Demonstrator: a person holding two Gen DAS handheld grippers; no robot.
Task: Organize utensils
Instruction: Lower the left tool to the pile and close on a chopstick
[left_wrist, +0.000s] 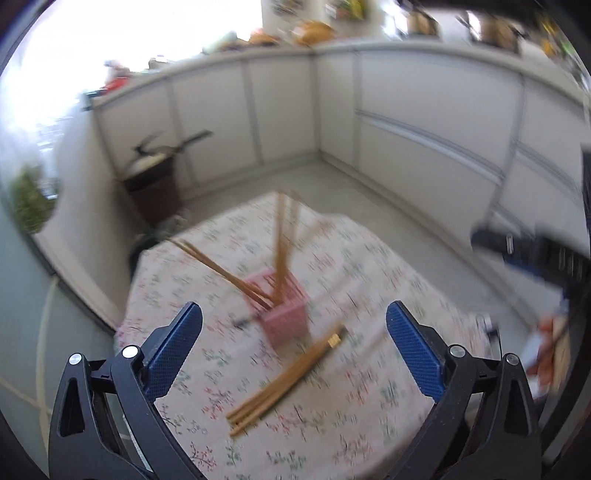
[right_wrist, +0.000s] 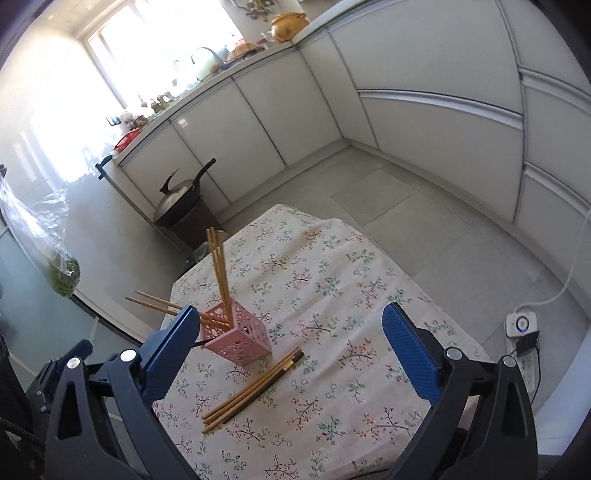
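A pink perforated holder (right_wrist: 236, 338) (left_wrist: 282, 312) stands on a small table under a floral cloth (right_wrist: 332, 295) (left_wrist: 369, 387). Several wooden chopsticks (right_wrist: 219, 273) (left_wrist: 282, 243) stick out of it, some upright, some leaning left. A bundle of loose chopsticks (right_wrist: 251, 391) (left_wrist: 284, 382) lies flat on the cloth just in front of the holder. My left gripper (left_wrist: 293, 325) hangs above the table, open, with the holder and the bundle seen between its blue pads and nothing held. My right gripper (right_wrist: 291, 326) is open too, above the bundle. The left wrist view is blurred.
White kitchen cabinets (right_wrist: 424, 92) run along the back and right. A dark stand with a wok (right_wrist: 181, 203) sits left behind the table. A power strip (right_wrist: 522, 332) lies on the grey floor at the right. A bag of greens (right_wrist: 64, 275) hangs at the left.
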